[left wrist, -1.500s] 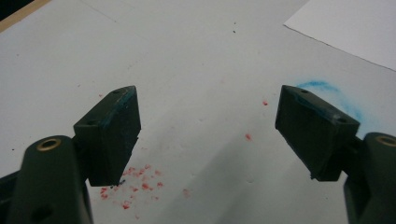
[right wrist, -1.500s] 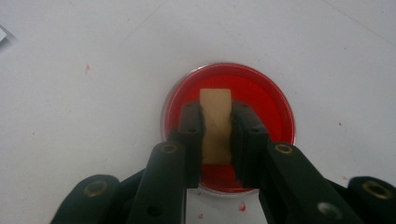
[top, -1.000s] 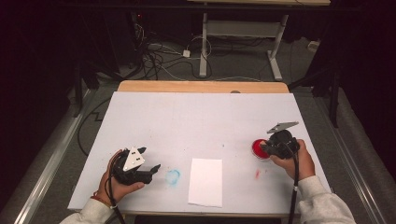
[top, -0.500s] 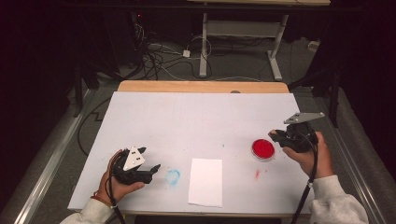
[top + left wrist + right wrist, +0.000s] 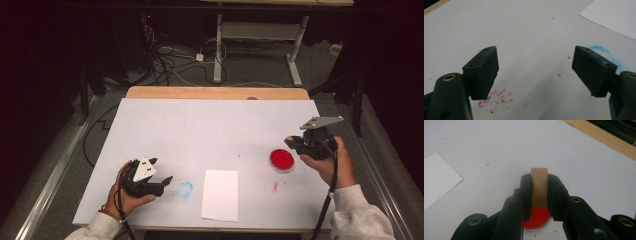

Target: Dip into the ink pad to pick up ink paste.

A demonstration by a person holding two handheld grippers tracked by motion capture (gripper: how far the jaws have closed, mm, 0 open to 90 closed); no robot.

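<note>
My right gripper hangs just right of a round red ink pad, shut on a small tan wooden block that sticks out past its jaws. In the right gripper view the red pad lies below and behind the block. Over at the front left, my left gripper rests low over the white table cover, open, with nothing between its pads. A white sheet of paper lies at the front middle, between the two grippers.
A blue smudge marks the cover between the left gripper and the paper, and a small red smear lies in front of the pad. Red specks dot the cover under the left jaws. The table's wooden edge runs along the far side.
My right gripper has lifted off the red pad and moved right with the tan block in it. The left gripper has stayed where it was.
</note>
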